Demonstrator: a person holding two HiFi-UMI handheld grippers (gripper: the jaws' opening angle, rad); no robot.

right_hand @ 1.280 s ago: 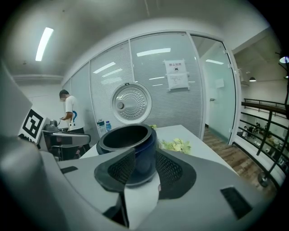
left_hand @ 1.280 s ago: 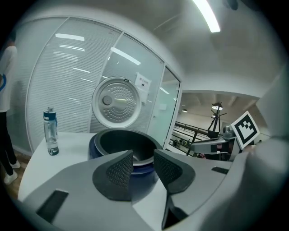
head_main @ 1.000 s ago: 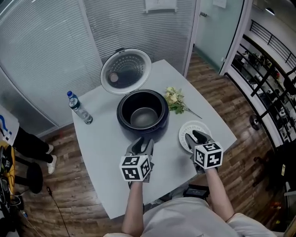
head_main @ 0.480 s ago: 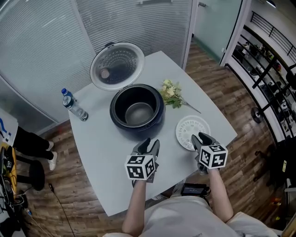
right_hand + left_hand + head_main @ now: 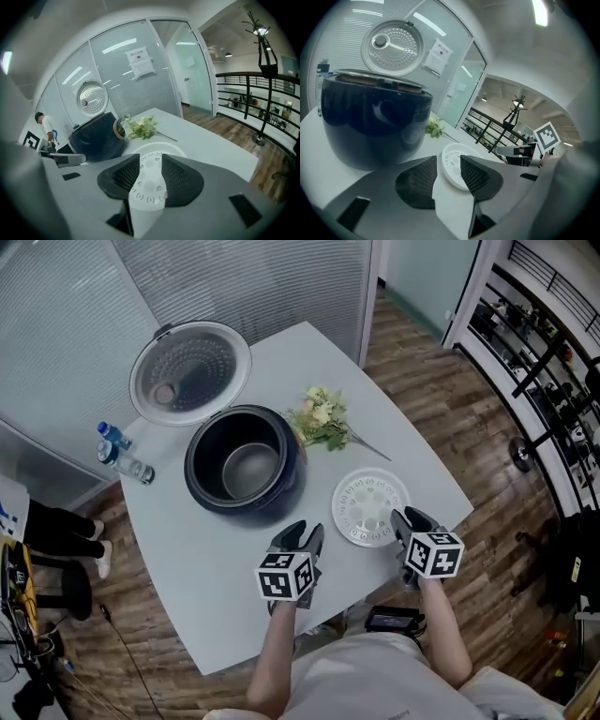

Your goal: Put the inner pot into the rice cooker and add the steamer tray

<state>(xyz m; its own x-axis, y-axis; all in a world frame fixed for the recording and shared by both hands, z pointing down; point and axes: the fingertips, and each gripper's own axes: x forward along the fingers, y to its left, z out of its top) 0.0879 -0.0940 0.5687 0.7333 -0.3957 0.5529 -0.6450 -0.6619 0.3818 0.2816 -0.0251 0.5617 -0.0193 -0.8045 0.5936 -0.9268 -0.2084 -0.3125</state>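
The dark blue rice cooker stands on the white table with its round lid swung up behind it. A grey metal inner pot sits inside it. The white perforated steamer tray lies flat on the table to the cooker's right. My left gripper hovers open near the table's front edge, between cooker and tray. My right gripper is open at the tray's near right rim, touching nothing. The tray shows through the right gripper's gap. The left gripper faces the cooker and tray.
A bunch of pale flowers lies behind the tray, beside the cooker. A water bottle stands at the table's left edge. Glass partitions rise behind the table. A person stands at the far left. Wooden floor surrounds the table.
Both grippers have drawn back toward the table's front edge and sunk lower. The right gripper has come off the tray's top to its near rim. Jaw gaps look unchanged.
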